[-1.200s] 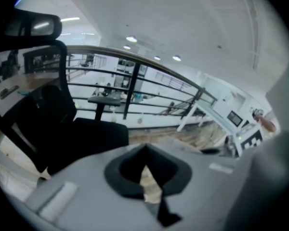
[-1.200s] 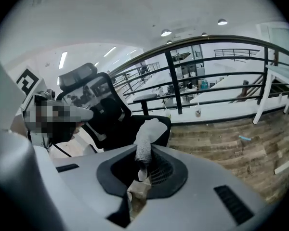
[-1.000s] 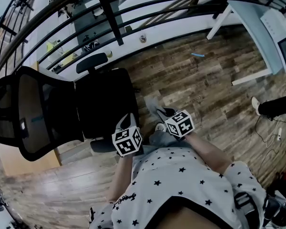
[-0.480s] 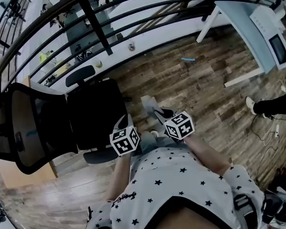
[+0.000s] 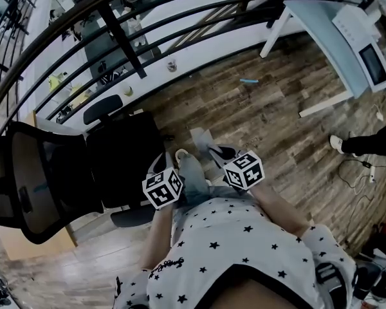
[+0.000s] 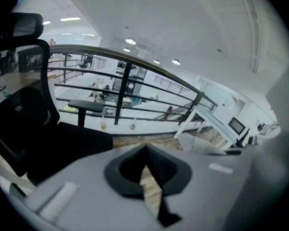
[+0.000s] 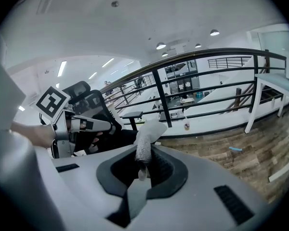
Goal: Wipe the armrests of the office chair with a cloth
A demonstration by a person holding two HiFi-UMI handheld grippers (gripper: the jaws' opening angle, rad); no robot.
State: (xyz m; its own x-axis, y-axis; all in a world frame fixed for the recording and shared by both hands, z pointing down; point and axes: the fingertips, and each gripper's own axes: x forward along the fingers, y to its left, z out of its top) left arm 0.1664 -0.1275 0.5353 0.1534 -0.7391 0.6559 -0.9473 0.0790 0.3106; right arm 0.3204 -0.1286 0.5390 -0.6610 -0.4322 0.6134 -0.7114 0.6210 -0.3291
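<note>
Drift toward 9 o'clock: the office chair (image 5: 119,163) sits further left than a second ago. My left gripper (image 6: 147,177) follows it, jaws nearly closed on nothing. My right gripper (image 7: 140,174) pinches the cloth (image 7: 145,141), well apart from the armrest (image 5: 103,108) at 11 o'clock, so I judge wiping hasn't started. No legible writing, only square markers (image 5: 243,170).

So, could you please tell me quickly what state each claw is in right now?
Left claw: closed, empty.
Right claw: closed on the cloth.
</note>
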